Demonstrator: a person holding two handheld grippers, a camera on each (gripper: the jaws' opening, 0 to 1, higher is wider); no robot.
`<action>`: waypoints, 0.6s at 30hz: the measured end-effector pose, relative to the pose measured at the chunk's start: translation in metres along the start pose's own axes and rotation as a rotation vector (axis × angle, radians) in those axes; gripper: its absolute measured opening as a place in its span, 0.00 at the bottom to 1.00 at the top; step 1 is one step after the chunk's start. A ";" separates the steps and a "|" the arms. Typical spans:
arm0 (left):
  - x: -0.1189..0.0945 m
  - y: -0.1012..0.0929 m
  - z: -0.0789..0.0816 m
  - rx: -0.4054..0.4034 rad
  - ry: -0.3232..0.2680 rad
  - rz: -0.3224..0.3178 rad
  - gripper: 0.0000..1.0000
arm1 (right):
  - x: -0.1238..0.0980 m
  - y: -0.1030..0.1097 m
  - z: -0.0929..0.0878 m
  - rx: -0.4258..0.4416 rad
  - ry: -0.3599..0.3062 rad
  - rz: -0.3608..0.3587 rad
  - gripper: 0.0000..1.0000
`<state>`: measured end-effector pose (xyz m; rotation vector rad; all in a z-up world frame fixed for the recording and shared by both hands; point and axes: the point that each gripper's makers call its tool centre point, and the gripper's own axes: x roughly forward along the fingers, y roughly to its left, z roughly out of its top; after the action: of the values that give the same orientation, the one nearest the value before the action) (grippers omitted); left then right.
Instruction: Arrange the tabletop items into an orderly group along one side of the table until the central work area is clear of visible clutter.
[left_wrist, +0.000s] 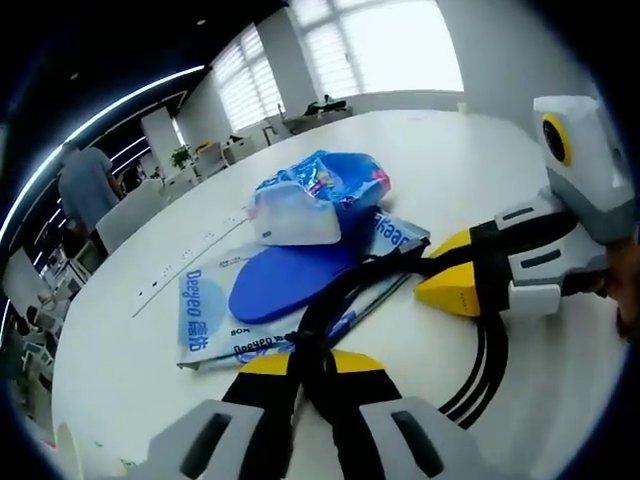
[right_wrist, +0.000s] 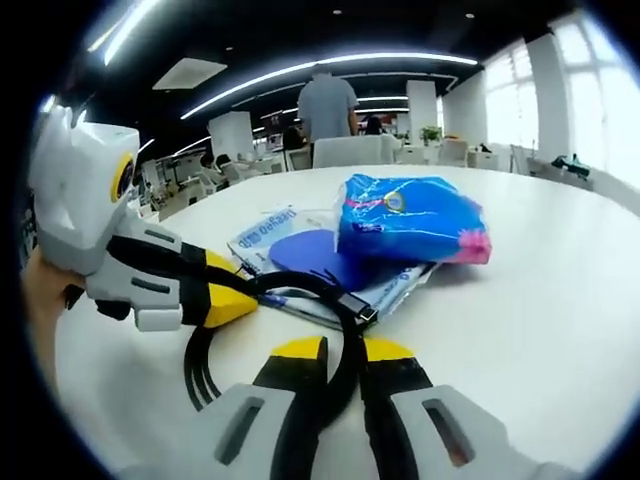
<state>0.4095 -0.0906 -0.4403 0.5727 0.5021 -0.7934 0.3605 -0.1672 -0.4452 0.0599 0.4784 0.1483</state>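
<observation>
A coiled black cable lies on the white table, in front of a flat Deeyeo pack. On that pack rest a blue oval pad and a blue plastic bag. My left gripper is shut on the cable's near strands. My right gripper comes in from the right, its yellow tips closed on the same cable. In the right gripper view the right gripper pinches the cable, the left gripper grips it from the left, and the bag sits on the pad.
The round table stretches bare to the right and toward the windows. A white strip lies on the table left of the pack. Chairs line the far edge, and a person stands behind them. A hand holds the left gripper.
</observation>
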 end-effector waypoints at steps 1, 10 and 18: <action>0.000 0.000 0.000 0.003 0.003 0.000 0.10 | 0.000 0.000 0.000 0.003 -0.001 0.000 0.09; -0.008 -0.004 0.000 -0.038 0.025 -0.033 0.10 | -0.003 -0.006 0.004 0.020 -0.005 0.000 0.07; -0.016 -0.006 0.002 -0.036 0.035 -0.041 0.10 | -0.007 -0.007 0.009 0.052 -0.017 0.012 0.06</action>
<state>0.3957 -0.0871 -0.4309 0.5455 0.5612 -0.8131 0.3596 -0.1755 -0.4343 0.1150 0.4650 0.1469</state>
